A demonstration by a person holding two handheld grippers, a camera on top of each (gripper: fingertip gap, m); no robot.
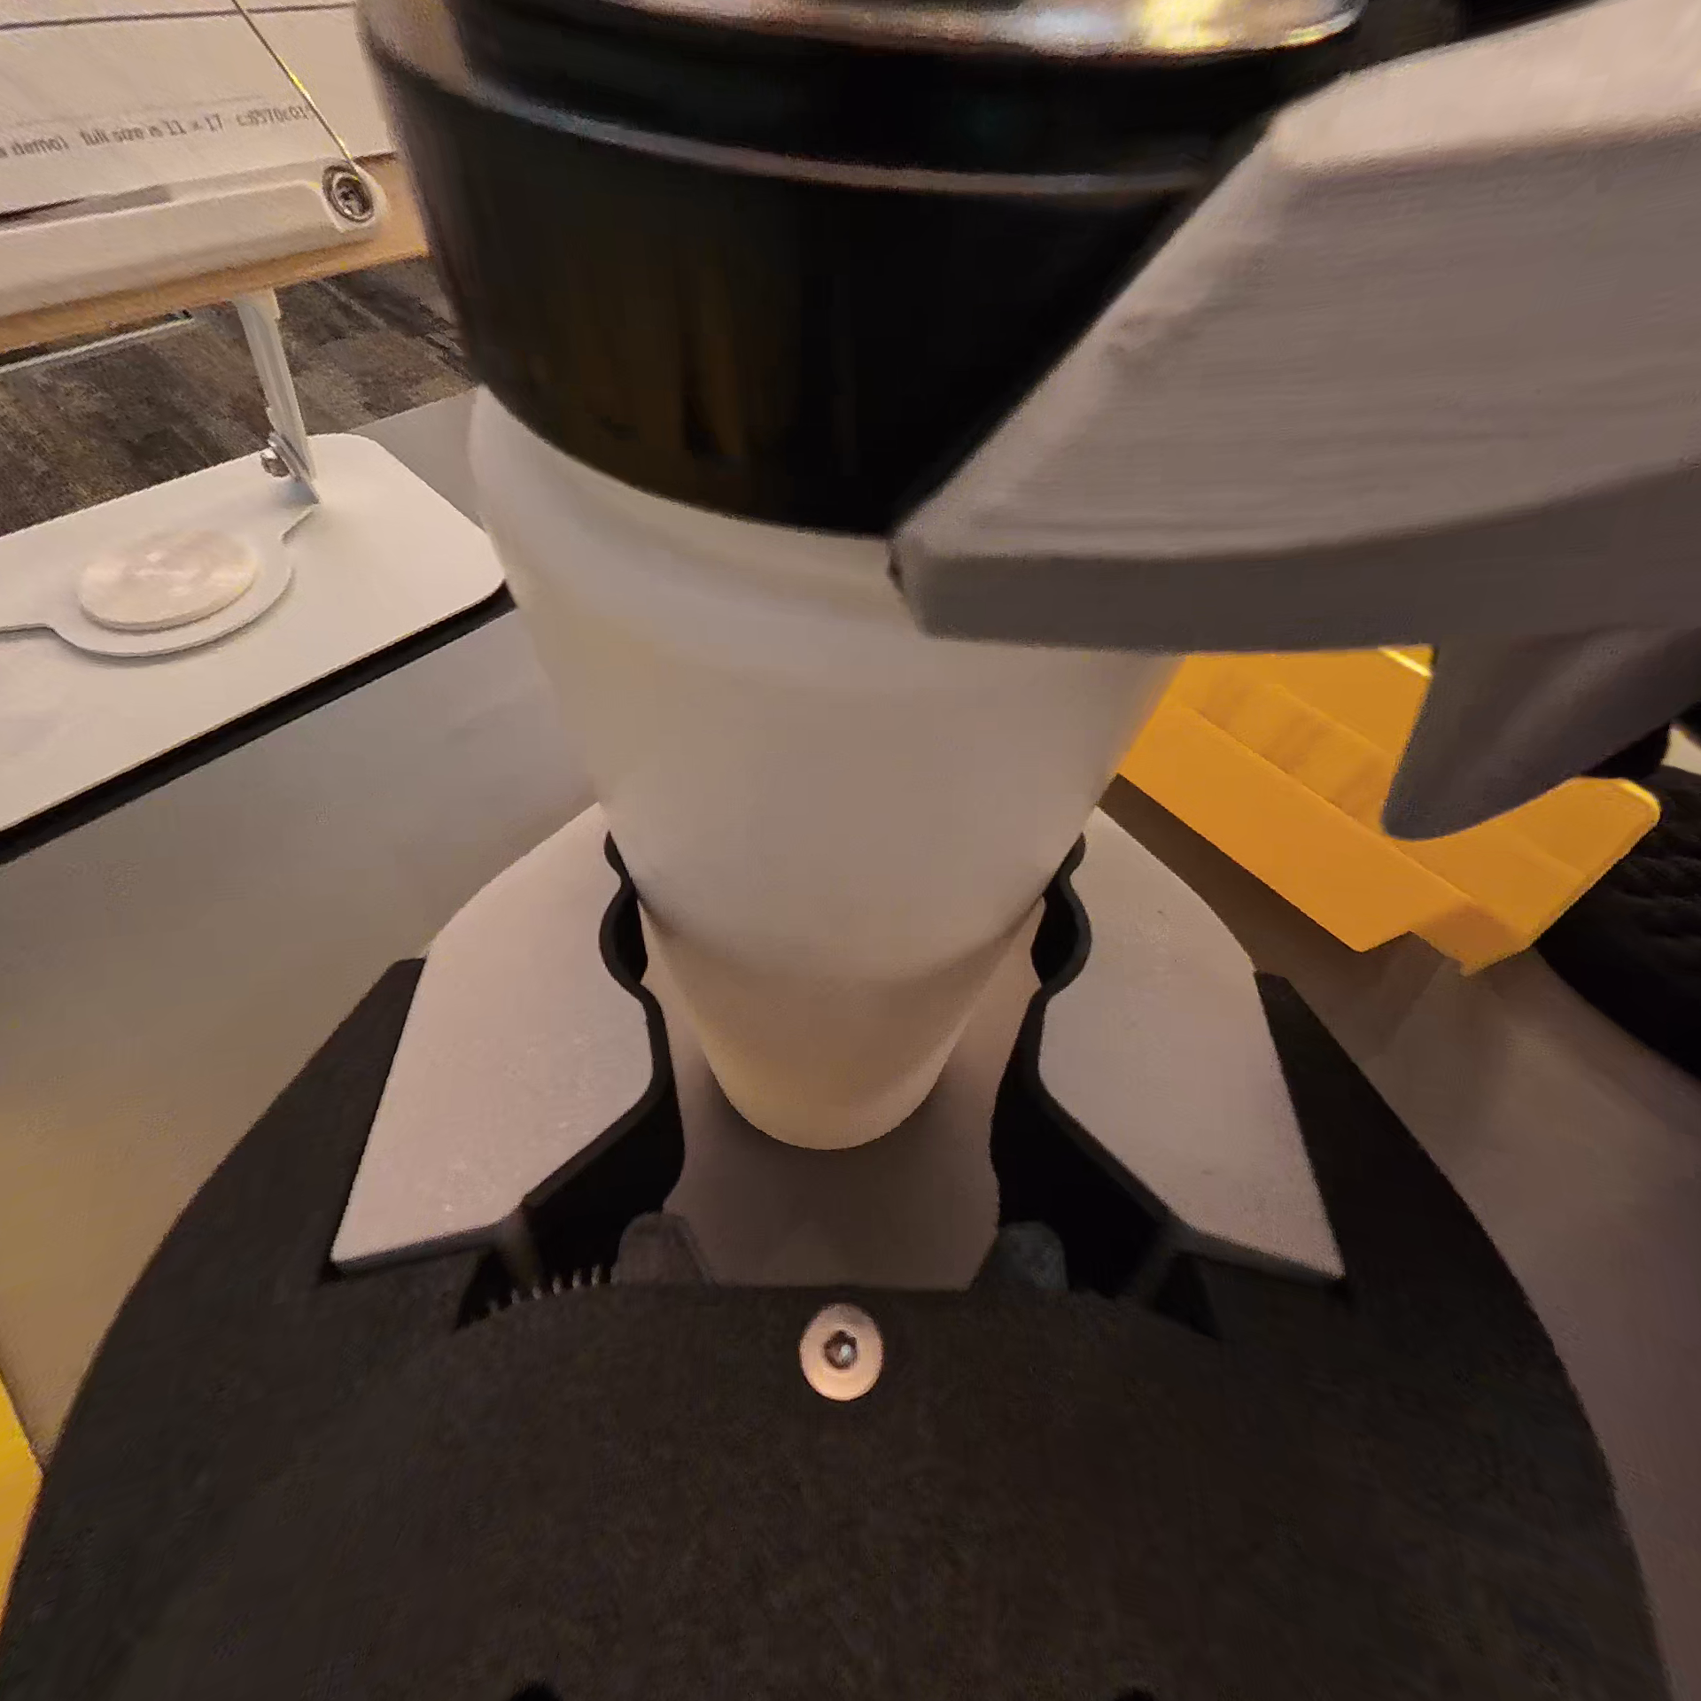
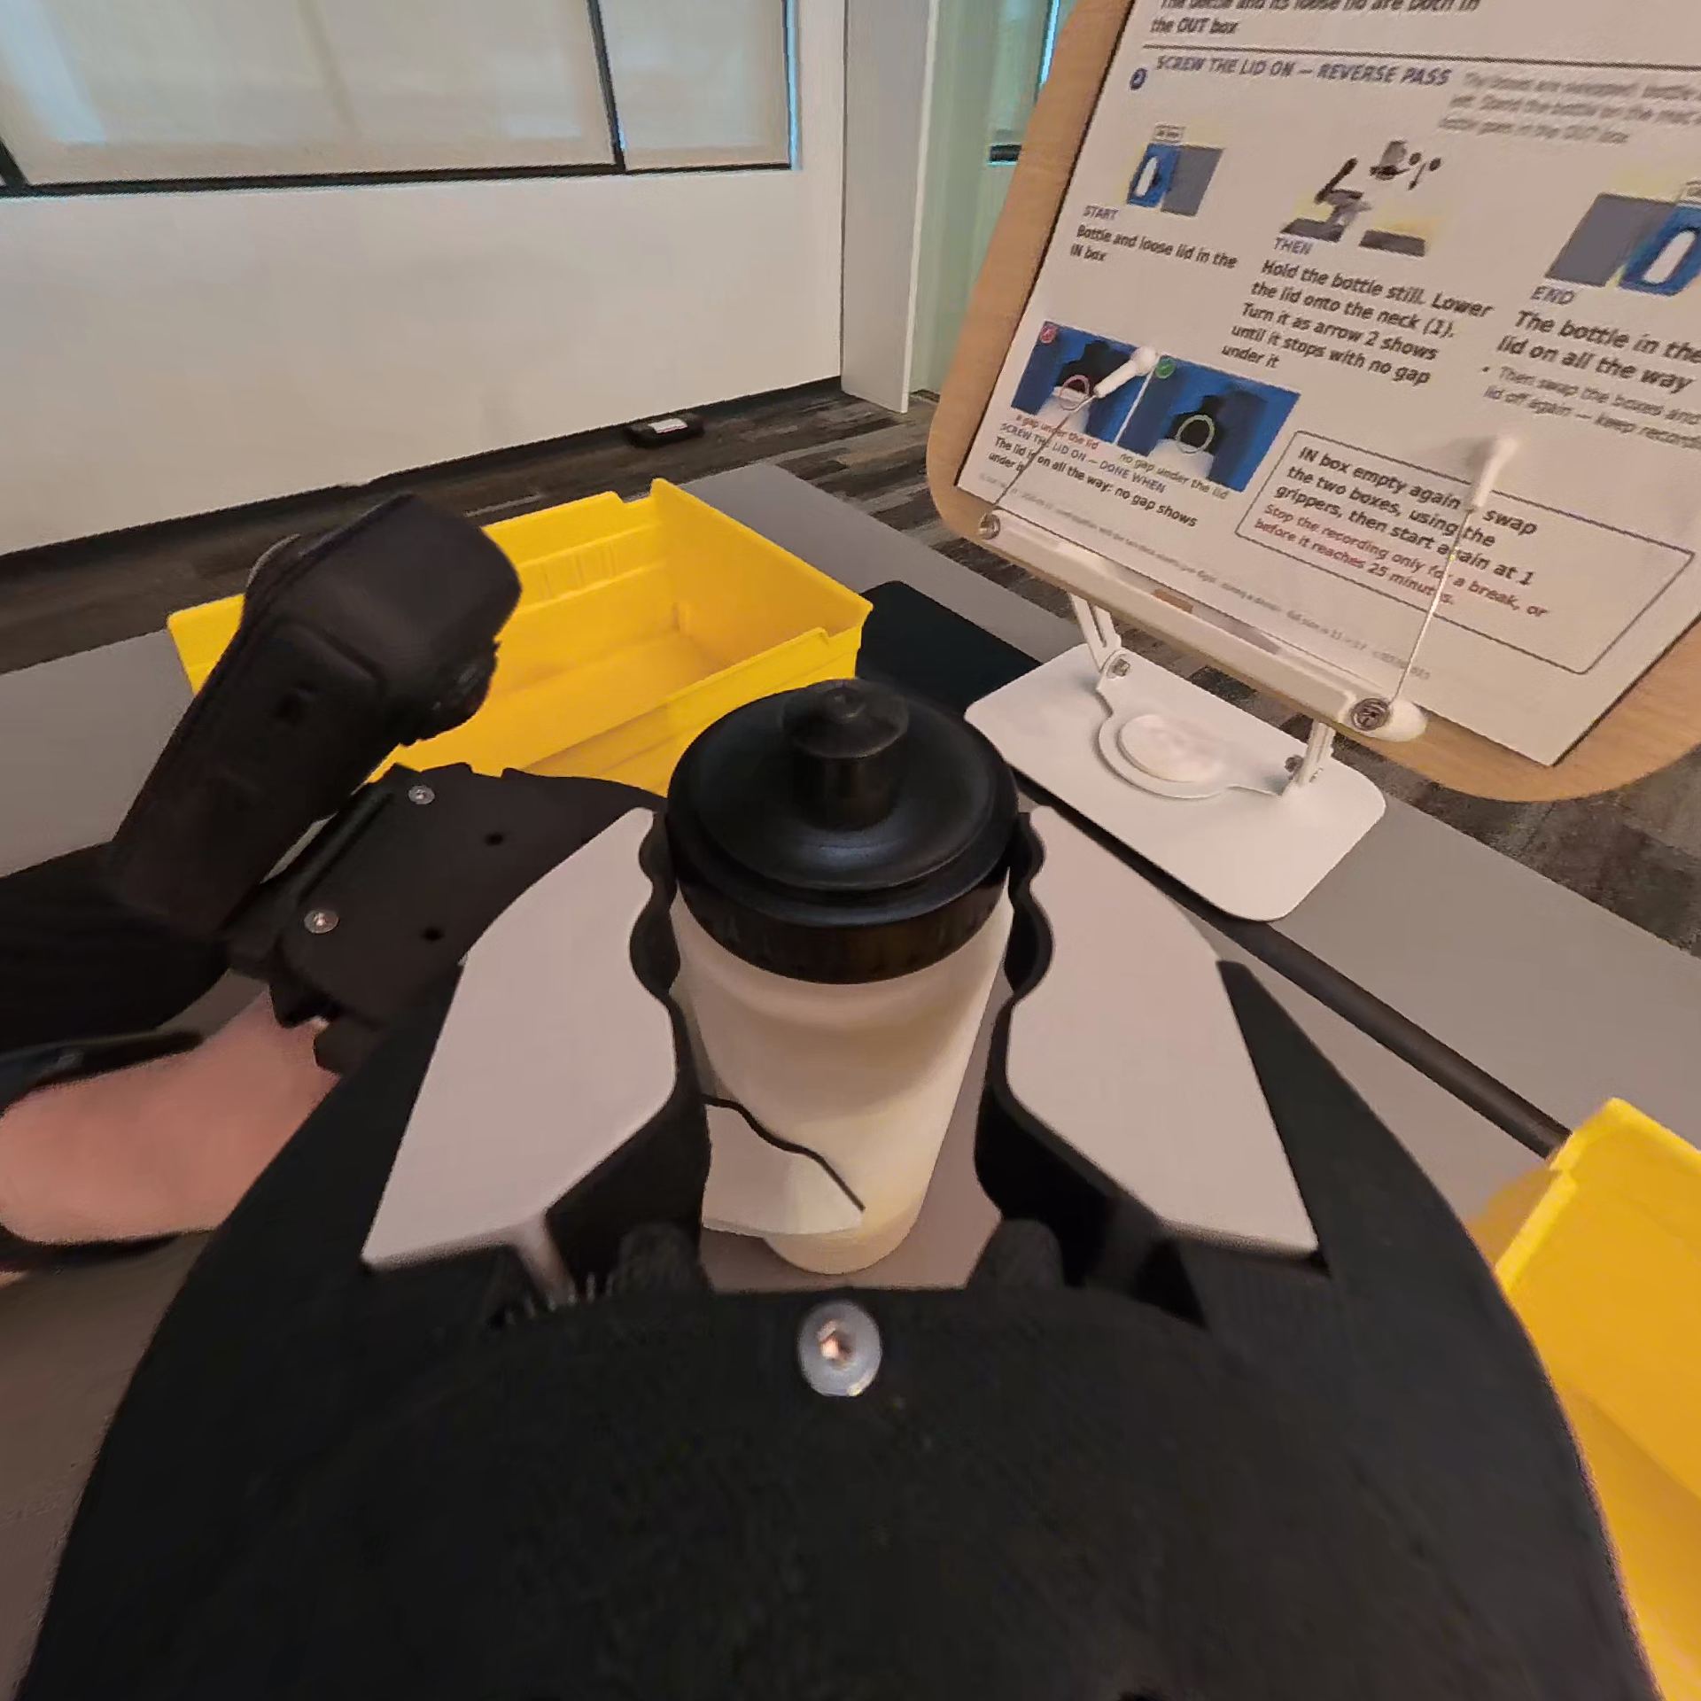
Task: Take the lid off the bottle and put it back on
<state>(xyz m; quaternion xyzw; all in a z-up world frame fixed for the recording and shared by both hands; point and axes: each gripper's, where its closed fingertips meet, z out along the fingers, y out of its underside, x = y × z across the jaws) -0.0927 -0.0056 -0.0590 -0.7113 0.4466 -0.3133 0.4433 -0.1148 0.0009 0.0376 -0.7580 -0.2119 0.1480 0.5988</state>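
Left gripper (image 1: 842, 907), nearest the lens in the left wrist view: fingers (image 1: 626, 930) closed against the lower body of the bottle (image 1: 828, 782), one on each side, gripping it.

Bottle: white, translucent, upright at centre of both views, base just above the grey table (image 1: 230, 902).

Lid (image 2: 833, 828): black, with spout, seated on the bottle neck; whether fully screwed down cannot be told.

Right gripper (image 2: 838, 884): fingers (image 2: 1035, 884) set on either side of the lid rim, touching it at both sides, closed on the lid. In the left wrist view one of its grey fingers crosses in from 2 o'clock.

Yellow bin (image 2: 644, 626): open, at 11 o'clock behind the bottle in the right wrist view. A second yellow bin (image 2: 1611, 1289) at 4 o'clock.

Instruction board (image 2: 1335, 368): on a white stand (image 2: 1187, 801), at 1 o'clock.

A person's hand (image 2: 138, 1132) holds the left gripper at 9 o'clock.
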